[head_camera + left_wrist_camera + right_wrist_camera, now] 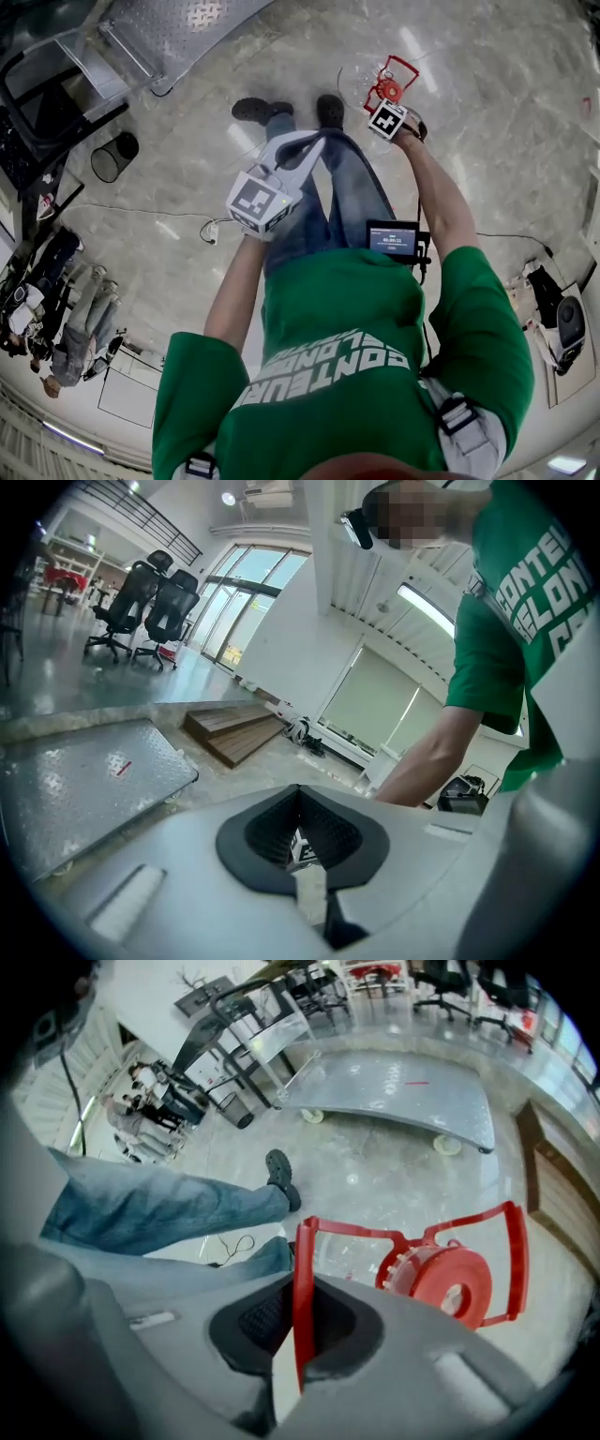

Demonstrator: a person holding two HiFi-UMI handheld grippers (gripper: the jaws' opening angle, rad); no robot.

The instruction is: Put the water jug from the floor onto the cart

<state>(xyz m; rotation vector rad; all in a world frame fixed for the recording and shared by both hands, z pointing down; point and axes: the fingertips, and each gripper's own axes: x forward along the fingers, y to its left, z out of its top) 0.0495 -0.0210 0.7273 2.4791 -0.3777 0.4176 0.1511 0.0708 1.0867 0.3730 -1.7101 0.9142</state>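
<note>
**While R hand has the jug, cart lies far across the floor**

Nearest in, the fingers (251, 1321) of the right gripper (302, 1299) are clamped narrow on the red handle (306, 1241) of the water jug (412, 1274). The handle bar runs lengthwise btwn them, along the line the gripper points. Most of the jug hangs off to one side of the fingers, not under them. In the right gripper view the red cap (448, 1277) sits right of the fingers, w/ the clear body hard to make out against the pale floor (375, 1176). Whether the base is off the floor can't be told.

The left gripper (300, 794) has its fingers together on nothing. It is well apart from the jug, by the person's thigh in the head view, so R is the hand that counts.

Past the jug come the person's shoes (279, 1177), then bare floor, then the cart (394, 1091), a low flat metal deck on wheels. From the jug it lies beyond the shoes and, in the head view, up and to the L.

Judged from that, the coming move is a carry across that gap w/ the jug hung from one handle. The off-centre load prob. wants to twist in the grip, and L could steady the body.
</note>
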